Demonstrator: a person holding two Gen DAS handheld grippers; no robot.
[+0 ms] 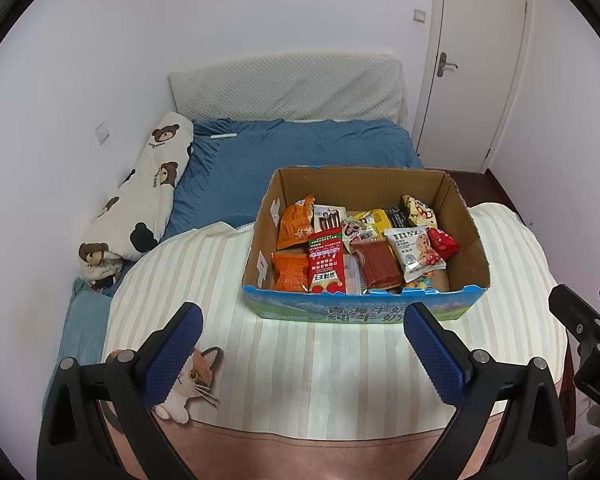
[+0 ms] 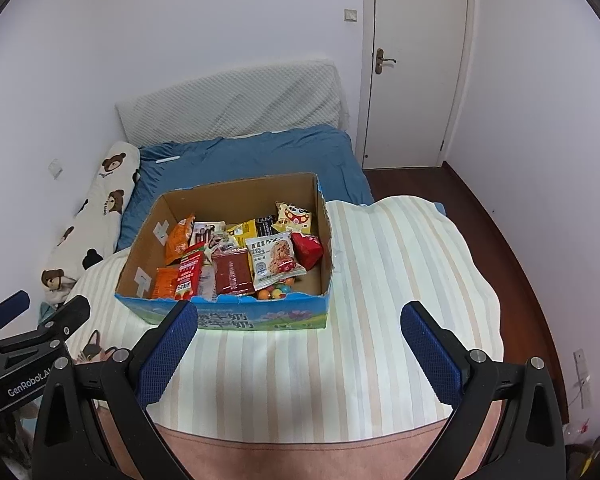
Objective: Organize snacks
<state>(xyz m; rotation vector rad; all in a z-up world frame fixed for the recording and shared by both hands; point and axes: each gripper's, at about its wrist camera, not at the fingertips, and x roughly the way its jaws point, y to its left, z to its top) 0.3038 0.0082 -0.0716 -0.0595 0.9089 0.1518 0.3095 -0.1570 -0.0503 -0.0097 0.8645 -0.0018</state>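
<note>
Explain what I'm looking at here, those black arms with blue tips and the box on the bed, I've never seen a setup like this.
No robot: a person holds a two-finger gripper in each hand, each carrying a forward-looking fisheye camera. One picture comes from the left gripper, one from the right gripper. The blue pads are fingertips; both grippers are open and hold nothing. On the striped blanket sits an open cardboard box full of snack packets, including an orange packet and a red packet. A bear-print pillow lies along the wall.
</note>
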